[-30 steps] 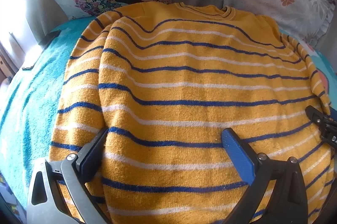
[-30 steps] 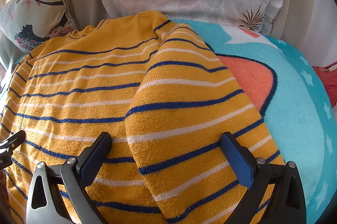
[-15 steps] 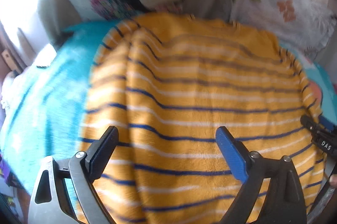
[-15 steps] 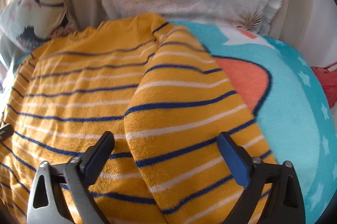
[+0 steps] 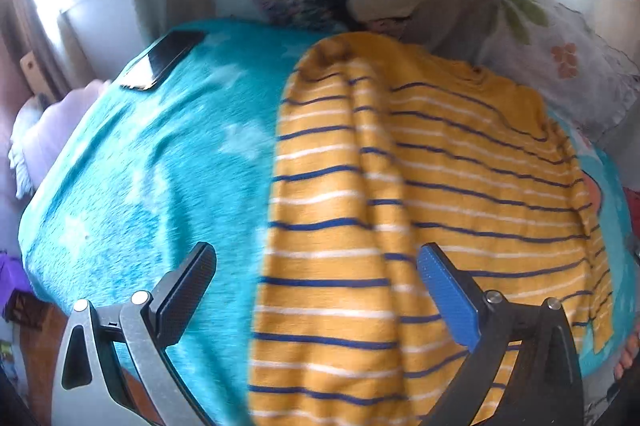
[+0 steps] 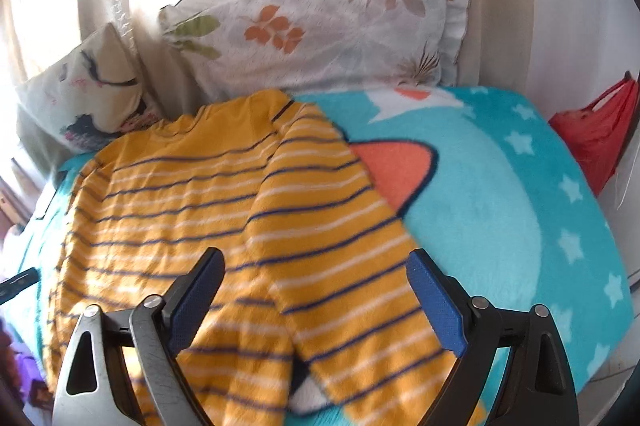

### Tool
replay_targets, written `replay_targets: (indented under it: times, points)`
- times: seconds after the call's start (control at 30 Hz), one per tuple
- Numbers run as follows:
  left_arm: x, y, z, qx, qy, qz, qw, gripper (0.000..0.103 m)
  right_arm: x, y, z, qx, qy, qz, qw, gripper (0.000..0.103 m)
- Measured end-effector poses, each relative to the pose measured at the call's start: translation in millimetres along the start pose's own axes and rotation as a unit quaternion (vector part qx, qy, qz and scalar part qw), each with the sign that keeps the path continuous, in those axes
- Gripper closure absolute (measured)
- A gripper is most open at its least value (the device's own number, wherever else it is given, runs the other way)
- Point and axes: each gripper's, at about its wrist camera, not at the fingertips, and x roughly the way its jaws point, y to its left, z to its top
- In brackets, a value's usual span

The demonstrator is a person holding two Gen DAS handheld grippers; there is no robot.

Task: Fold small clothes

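A yellow sweater (image 5: 460, 193) with blue and white stripes lies flat on a teal blanket (image 5: 152, 165), neck towards the pillows. Both sleeves are folded in along its sides. In the right wrist view the sweater (image 6: 192, 209) fills the left and middle. My left gripper (image 5: 316, 278) is open and empty, above the sweater's left folded sleeve near the hem. My right gripper (image 6: 316, 282) is open and empty, above the right folded sleeve (image 6: 340, 246). Neither touches the cloth.
Two floral pillows (image 6: 320, 29) lean at the head of the bed. A black phone (image 5: 164, 59) lies on the blanket's far left. A red bag (image 6: 596, 133) hangs at the right. The blanket (image 6: 500, 185) has an orange patch and white stars.
Both grippers have pulled back and risen from the sweater. The left view has swung left, showing more blanket and the phone. The right view now shows the whole bed.
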Motion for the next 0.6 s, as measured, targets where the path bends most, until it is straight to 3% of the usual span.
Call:
replay_targets:
  times: [0.1,0.17,0.2,0.27,0.33,0.4,0.5,0.6]
  points:
    - [1.0,26.7,3.2,-0.027,0.010,-0.004,0.9996,0.003,-6.9,35.3,-6.1,-0.035,0.030,0.022,0.999,0.018]
    - [-3.1,38.5,3.4,-0.028,-0.004,-0.009,0.9995,0.003,-6.7,80.7,-8.5,-0.066,0.052,0.079,0.993,0.020]
    - [-3.4,43.7,4.1,-0.023,-0.005,0.006,0.9997,0.003,-5.2,96.1,-9.0,-0.075,0.060,0.098,0.991,0.020]
    - [-6.5,55.4,6.8,-0.021,-0.007,0.037,0.9991,0.007,2.0,155.1,-10.2,-0.105,0.090,0.171,0.976,0.025]
    - [-16.2,73.5,10.7,-0.027,-0.022,0.057,0.9978,0.029,10.0,202.3,-14.6,-0.129,0.117,0.225,0.959,0.029]
    - [-28.0,93.6,14.9,-0.039,-0.038,0.061,0.9967,0.029,22.8,259.3,-25.6,-0.165,0.147,0.265,0.938,0.032]
    - [-52.1,125.2,19.6,-0.062,-0.082,0.077,0.9917,0.029,35.8,320.9,-50.0,-0.219,0.173,0.282,0.918,0.032]
    - [-70.4,151.4,21.3,-0.072,-0.108,0.084,0.9880,0.028,62.3,359.6,-79.0,-0.261,0.207,0.246,0.910,0.038]
